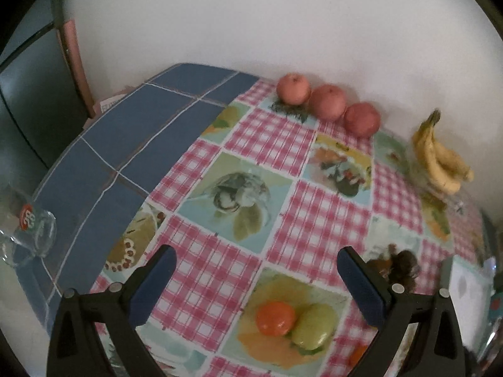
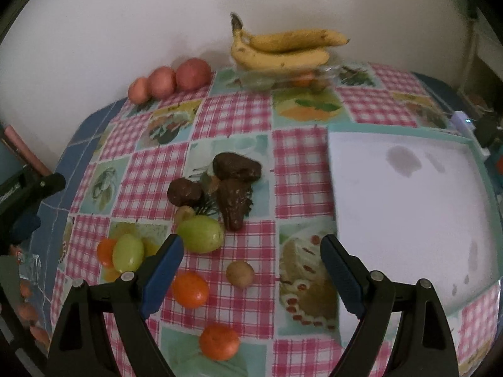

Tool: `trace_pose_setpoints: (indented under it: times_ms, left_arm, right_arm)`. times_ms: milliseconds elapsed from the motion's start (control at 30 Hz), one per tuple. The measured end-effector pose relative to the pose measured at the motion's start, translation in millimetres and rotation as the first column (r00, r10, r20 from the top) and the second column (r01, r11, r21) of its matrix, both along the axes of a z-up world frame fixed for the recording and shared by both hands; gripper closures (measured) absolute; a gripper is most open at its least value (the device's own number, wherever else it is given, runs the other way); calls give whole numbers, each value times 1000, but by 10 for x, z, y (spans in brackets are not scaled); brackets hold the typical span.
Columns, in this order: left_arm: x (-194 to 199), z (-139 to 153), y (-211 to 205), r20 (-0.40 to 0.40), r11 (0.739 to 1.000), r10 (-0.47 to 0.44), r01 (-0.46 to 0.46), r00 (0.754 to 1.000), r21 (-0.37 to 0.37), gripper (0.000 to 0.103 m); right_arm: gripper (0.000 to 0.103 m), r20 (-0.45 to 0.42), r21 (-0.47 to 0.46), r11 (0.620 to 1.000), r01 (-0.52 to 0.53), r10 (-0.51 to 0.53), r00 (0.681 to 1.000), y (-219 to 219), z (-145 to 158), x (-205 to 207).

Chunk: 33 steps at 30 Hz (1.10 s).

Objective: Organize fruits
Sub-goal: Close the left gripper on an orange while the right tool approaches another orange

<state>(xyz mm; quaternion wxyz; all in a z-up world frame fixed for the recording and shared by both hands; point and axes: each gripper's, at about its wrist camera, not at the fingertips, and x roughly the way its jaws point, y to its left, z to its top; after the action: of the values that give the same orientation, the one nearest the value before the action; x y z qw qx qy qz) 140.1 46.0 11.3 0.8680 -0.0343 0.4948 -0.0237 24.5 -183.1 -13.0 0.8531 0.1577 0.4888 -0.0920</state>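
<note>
Fruit lies loose on a checked tablecloth (image 2: pixel 301 169). My right gripper (image 2: pixel 251 245) is open and holds nothing. It hovers over a small tan fruit (image 2: pixel 240 274), with a green fruit (image 2: pixel 201 234) by its left finger. Two oranges (image 2: pixel 190 289) (image 2: pixel 219 341) lie nearer, and three dark brown fruits (image 2: pixel 237 166) lie beyond. My left gripper (image 1: pixel 256 264) is open and empty too. It stands above an orange (image 1: pixel 276 318) and a green fruit (image 1: pixel 314 325) that touch each other. Three red round fruits (image 1: pixel 327 102) line the wall. Bananas (image 2: pixel 283 47) rest on a clear bowl.
A white tray (image 2: pixel 408 204) with a teal rim lies at the right of the table. A clear glass (image 1: pixel 28 232) lies on its side on the bare blue tiles (image 1: pixel 125 132) at the left edge. The white wall closes off the back.
</note>
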Motion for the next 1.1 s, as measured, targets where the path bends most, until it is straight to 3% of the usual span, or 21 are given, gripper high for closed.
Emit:
trace_pose_setpoints:
  times_ms: [267, 333, 400, 533, 733, 900, 1100]
  left_arm:
    - [-88, -171, -364, -94, 983, -182, 183, 979, 1, 0]
    - [-63, -298, -332, -136, 988, -156, 157, 978, -1, 3]
    - [-41, -439, -237, -196, 993, -121, 120, 973, -16, 16]
    - [-55, -629, -66, -263, 996, -79, 63, 962, -69, 18]
    - [-108, -668, -35, -279, 995, -65, 40, 958, -93, 23]
    - [-100, -675, 12, -300, 993, -47, 11, 953, -121, 34]
    - [-124, -649, 42, -292, 995, -27, -1, 956, -95, 34]
  right_arm:
    - [14, -104, -52, 992, -114, 109, 989, 244, -109, -79]
    - [14, -140, -34, 988, -147, 141, 980, 322, -203, -113]
    - [14, -169, -21, 986, -166, 161, 972, 373, -282, -145]
    - [14, -213, -1, 984, -175, 171, 962, 419, -409, -189]
    - [14, -276, 70, 982, -174, 187, 943, 412, -621, -184]
    - [14, -287, 20, 980, -197, 194, 938, 455, -646, -186]
    - [14, -292, 5, 980, -199, 192, 937, 508, -695, -179]
